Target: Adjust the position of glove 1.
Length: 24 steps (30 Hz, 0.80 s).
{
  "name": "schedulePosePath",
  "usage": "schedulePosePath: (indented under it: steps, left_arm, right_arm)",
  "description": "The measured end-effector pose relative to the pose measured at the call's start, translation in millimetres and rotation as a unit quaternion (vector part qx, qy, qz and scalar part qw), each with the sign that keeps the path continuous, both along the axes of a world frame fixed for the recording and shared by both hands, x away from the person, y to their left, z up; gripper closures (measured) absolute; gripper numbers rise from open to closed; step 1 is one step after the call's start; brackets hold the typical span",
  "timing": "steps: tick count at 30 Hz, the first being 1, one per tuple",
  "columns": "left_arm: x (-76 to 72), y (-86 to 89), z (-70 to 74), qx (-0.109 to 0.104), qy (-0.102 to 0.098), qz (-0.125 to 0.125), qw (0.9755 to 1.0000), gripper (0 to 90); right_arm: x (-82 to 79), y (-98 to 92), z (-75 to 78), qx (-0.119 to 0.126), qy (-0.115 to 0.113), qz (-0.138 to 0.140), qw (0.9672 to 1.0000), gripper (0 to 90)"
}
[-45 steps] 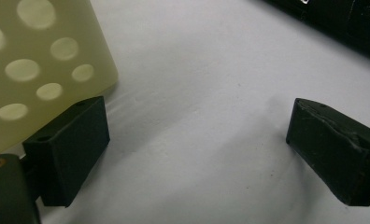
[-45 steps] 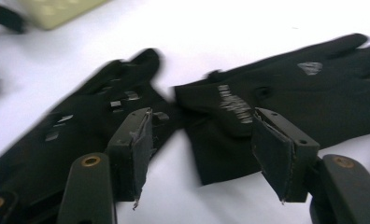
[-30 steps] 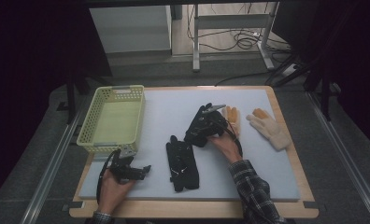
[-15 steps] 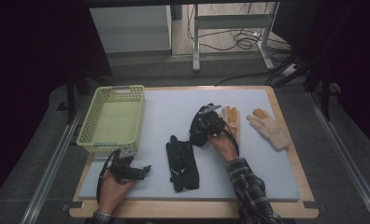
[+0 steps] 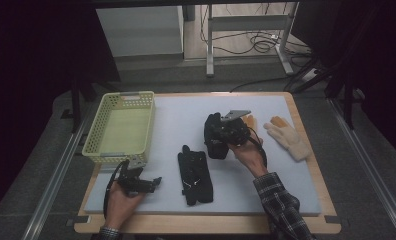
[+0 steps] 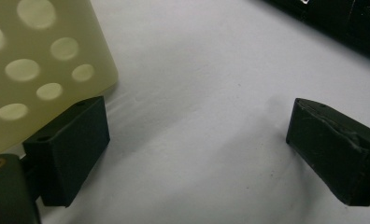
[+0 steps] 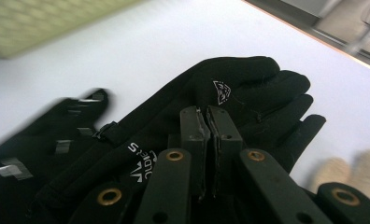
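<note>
The right gripper [image 7: 210, 116] has its jaws clamped tight together, and they have a pinch of fabric from a black glove [image 7: 248, 88]. In the right gripper view that glove sits sharp against a smeared background, which suggests it is riding along with the tool rather than lying flat. The pinch lands near the palm, just below the little white logo, so the fingers fan away towards the upper right of the frame. In the high view the person's right hand [image 5: 246, 150] holds the tool at centre frame, above the grey mat [image 5: 176, 115], with a dark bundle hanging under it.

Just below and left of there, a black pair [image 5: 195, 172] lies flat on the mat. Two beige gloves wait to the right: one [image 5: 288, 137] in the open, one [image 5: 249, 121] peeking out behind the tool.

Meanwhile the left gripper [image 6: 197, 135] rests low on the mat at lower left, jaws spread wide with nothing between them, one pad right beside the corner of the yellow basket [image 5: 118, 95]. It looks parked, out of the way, leaving the basket free as the likely drop-off.
</note>
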<state>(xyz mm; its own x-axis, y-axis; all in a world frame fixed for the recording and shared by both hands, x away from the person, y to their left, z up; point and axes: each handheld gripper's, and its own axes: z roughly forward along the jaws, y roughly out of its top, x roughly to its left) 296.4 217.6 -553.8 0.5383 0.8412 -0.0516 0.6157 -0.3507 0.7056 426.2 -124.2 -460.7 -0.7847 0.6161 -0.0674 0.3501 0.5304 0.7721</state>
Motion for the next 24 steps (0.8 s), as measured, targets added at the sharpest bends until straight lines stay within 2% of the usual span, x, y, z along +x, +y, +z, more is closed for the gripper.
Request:
schedulePosePath:
  steps: [4, 8, 12, 16, 19, 22, 24]
  left_arm:
    - [0.2, 0.2, 0.1, 0.001, -0.001, -0.001, 1.0000, 6.2]
    - [0.1, -0.2, -0.1, -0.001, -0.002, 0.001, 1.0000, 6.3]
    - [0.0, -0.3, -0.2, -0.002, -0.001, 0.002, 1.0000, 6.3]
    - [-0.1, -0.2, -0.1, -0.001, -0.001, 0.002, 1.0000, 6.3]
    - [-0.1, -0.2, -0.2, -0.002, -0.001, 0.002, 1.0000, 6.3]
    - [-0.1, -0.2, -0.1, -0.001, -0.001, 0.002, 1.0000, 6.3]
    - [-0.1, -0.3, -0.2, -0.002, -0.001, 0.002, 1.0000, 6.3]
  right_arm:
    - [-27.3, 6.1, 10.0, 0.009, 0.001, 0.042, 0.9991, 84.8]
    - [-55.4, 15.7, 10.9, 0.015, 0.007, 0.080, 0.9967, 84.7]
    - [-78.8, 29.2, 5.2, 0.013, 0.012, 0.114, 0.9934, 84.7]
    - [-93.0, 44.5, -8.1, 0.000, 0.015, 0.140, 0.9901, 84.6]
    - [-94.4, 51.3, -23.8, -0.010, 0.025, 0.142, 0.9895, 84.5]
    - [-94.9, 52.2, -40.6, -0.014, 0.033, 0.128, 0.9912, 82.7]
    - [-96.8, 52.2, -49.6, -0.006, 0.039, 0.121, 0.9919, 73.7]
